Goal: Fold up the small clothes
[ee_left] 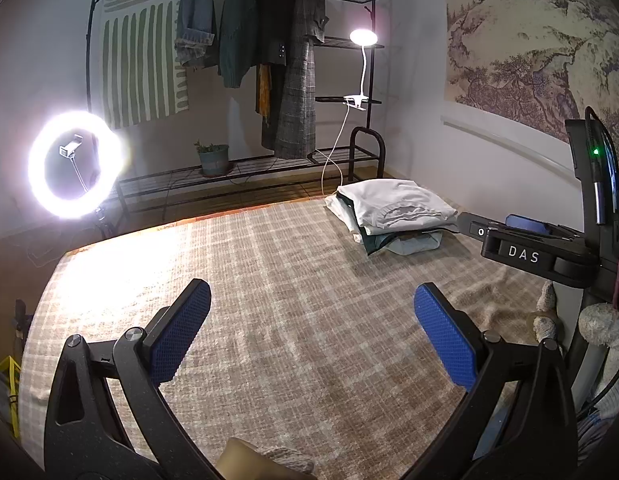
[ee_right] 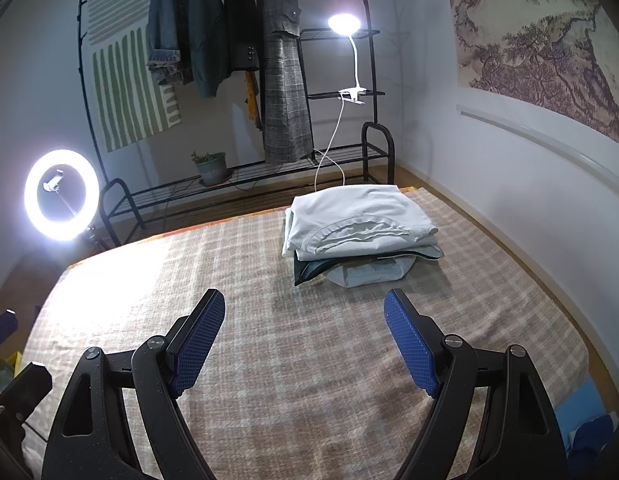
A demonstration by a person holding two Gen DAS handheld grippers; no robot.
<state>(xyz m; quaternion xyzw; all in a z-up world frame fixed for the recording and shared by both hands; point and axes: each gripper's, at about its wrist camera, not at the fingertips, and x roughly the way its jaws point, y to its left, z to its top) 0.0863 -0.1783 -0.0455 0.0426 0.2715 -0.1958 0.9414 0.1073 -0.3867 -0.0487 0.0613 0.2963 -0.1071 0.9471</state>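
A stack of folded clothes with a white garment on top lies at the far right of a plaid-covered bed. It also shows in the right wrist view, straight ahead. My left gripper is open and empty above the bare plaid cover. My right gripper is open and empty, a short way in front of the stack. The right gripper's black body marked DAS shows at the right in the left wrist view, beside the stack.
A lit ring light stands left of the bed. A black clothes rack with hanging coats, a potted plant and a clip lamp stands behind. A wall runs along the right.
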